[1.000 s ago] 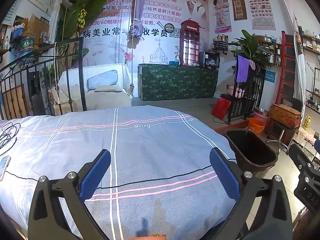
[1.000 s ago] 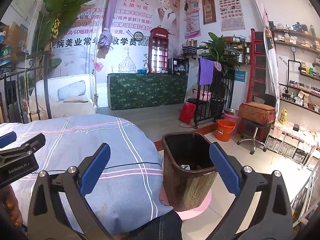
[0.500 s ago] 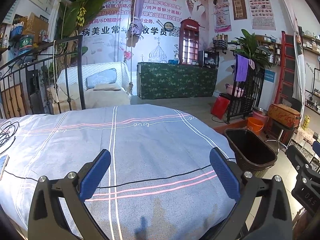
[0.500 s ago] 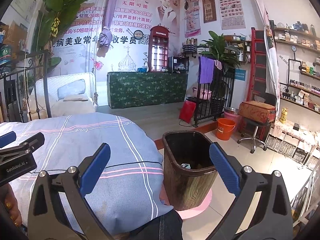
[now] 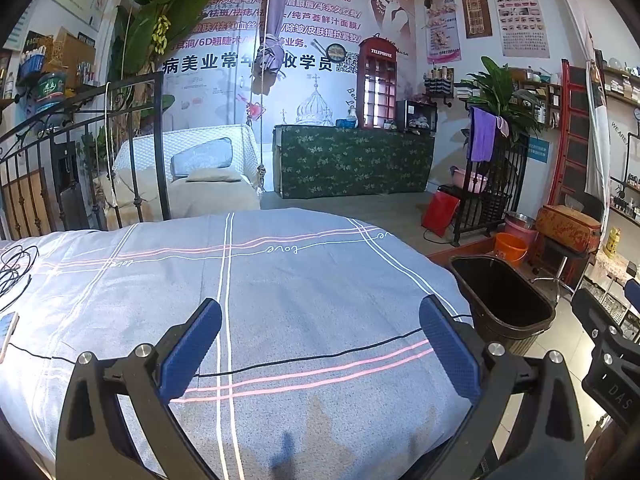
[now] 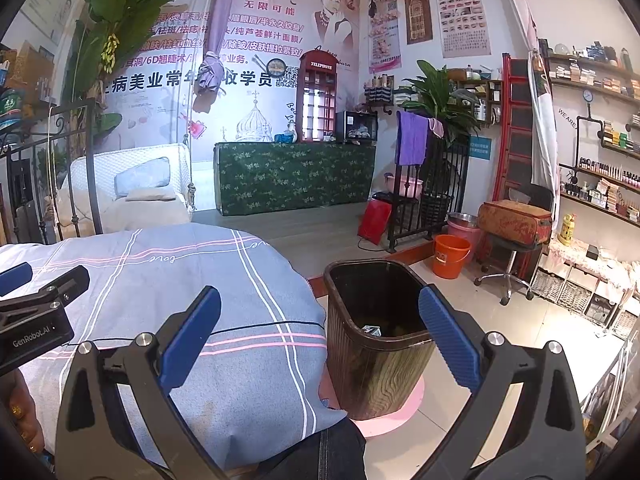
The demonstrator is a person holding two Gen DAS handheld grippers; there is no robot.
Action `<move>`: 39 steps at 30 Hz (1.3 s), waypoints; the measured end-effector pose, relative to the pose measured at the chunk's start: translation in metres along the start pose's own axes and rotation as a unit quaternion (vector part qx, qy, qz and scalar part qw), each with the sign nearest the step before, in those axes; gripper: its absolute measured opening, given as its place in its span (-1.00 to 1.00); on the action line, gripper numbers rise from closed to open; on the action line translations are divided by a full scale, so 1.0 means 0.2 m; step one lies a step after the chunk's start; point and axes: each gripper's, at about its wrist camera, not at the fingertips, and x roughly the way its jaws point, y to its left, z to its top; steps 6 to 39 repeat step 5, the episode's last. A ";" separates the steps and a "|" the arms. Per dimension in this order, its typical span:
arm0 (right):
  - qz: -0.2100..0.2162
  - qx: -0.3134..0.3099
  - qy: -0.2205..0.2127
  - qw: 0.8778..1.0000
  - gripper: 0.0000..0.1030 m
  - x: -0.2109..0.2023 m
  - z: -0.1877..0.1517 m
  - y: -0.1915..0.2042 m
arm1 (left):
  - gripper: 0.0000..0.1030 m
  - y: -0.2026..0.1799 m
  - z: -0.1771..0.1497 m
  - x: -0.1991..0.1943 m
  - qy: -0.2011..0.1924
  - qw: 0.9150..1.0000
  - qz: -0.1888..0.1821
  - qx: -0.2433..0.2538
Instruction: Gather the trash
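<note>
Wood-grain plastic bin (image 6: 376, 344); matt woven bedsheet (image 5: 280, 280)

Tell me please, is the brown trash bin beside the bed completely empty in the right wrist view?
No, a small pale piece of trash lies at the bottom of the bin.

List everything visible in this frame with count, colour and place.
Blue-grey striped bed cover: one, foreground.
Dark brown plastic trash bin: one, floor right of bed, on a pink mat; some litter inside.
Thin black cable: one, across the cover.
Phone: one, cover's left edge.
Orange bucket: one, floor beyond bin.
Green patterned counter: one, back wall.
Red phone-booth cabinet: one, on counter.
Purple towel: one, on black rack.
Left gripper: one, blue pads, open over cover.
Right gripper: one, blue pads, open near bin.
</note>
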 end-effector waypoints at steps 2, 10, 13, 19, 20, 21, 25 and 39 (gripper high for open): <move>0.000 0.001 0.001 1.000 0.90 0.00 0.00 0.00 | 0.90 0.00 0.00 0.00 0.000 1.000 0.001 0.000; 0.001 0.001 0.002 1.000 0.90 0.01 0.00 0.00 | 0.90 0.00 0.00 0.01 0.001 1.000 0.001 -0.001; 0.001 0.001 0.002 1.000 0.90 0.01 0.00 0.00 | 0.90 0.00 0.00 0.01 0.001 1.000 0.001 -0.001; 0.001 0.001 0.002 1.000 0.90 0.01 0.00 0.00 | 0.90 0.00 0.00 0.01 0.001 1.000 0.001 -0.001; 0.001 0.001 0.002 1.000 0.90 0.01 0.00 0.00 | 0.90 0.00 0.00 0.01 0.001 1.000 0.001 -0.001; 0.001 0.001 0.002 1.000 0.90 0.01 0.00 0.00 | 0.90 0.00 0.00 0.01 0.001 1.000 0.001 -0.001; 0.001 0.001 0.002 1.000 0.90 0.01 0.00 0.00 | 0.90 0.00 0.00 0.01 0.001 1.000 0.001 -0.001; 0.001 0.001 0.002 1.000 0.90 0.01 0.00 0.00 | 0.90 0.00 0.00 0.01 0.001 1.000 0.001 -0.001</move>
